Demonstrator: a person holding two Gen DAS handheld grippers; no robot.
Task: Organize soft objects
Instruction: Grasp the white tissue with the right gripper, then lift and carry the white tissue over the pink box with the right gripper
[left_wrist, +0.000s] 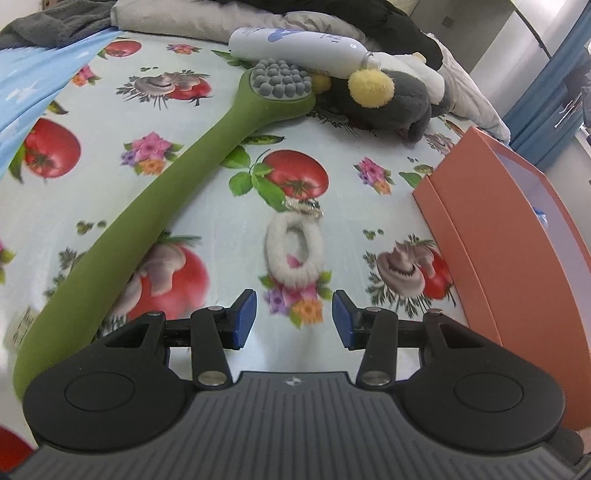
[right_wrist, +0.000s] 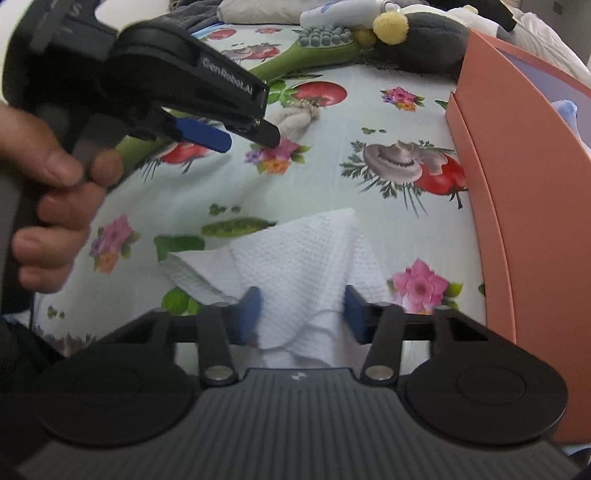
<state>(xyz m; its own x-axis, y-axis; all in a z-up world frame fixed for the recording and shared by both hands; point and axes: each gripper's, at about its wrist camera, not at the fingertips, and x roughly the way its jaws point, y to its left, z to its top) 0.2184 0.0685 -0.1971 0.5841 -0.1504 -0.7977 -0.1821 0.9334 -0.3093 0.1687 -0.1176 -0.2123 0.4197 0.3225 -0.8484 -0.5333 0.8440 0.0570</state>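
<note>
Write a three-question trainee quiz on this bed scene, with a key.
1. True or false: the left gripper is clamped on the fluffy ring.
2. What lies between the right gripper's fingers? A) green massager B) white cloth C) bottle
3. Fill in: the orange box stands on the ___ side of the left wrist view.

Key: 1 false, its fingers stand apart short of the ring. 2 B, the white cloth. 3 right.
</note>
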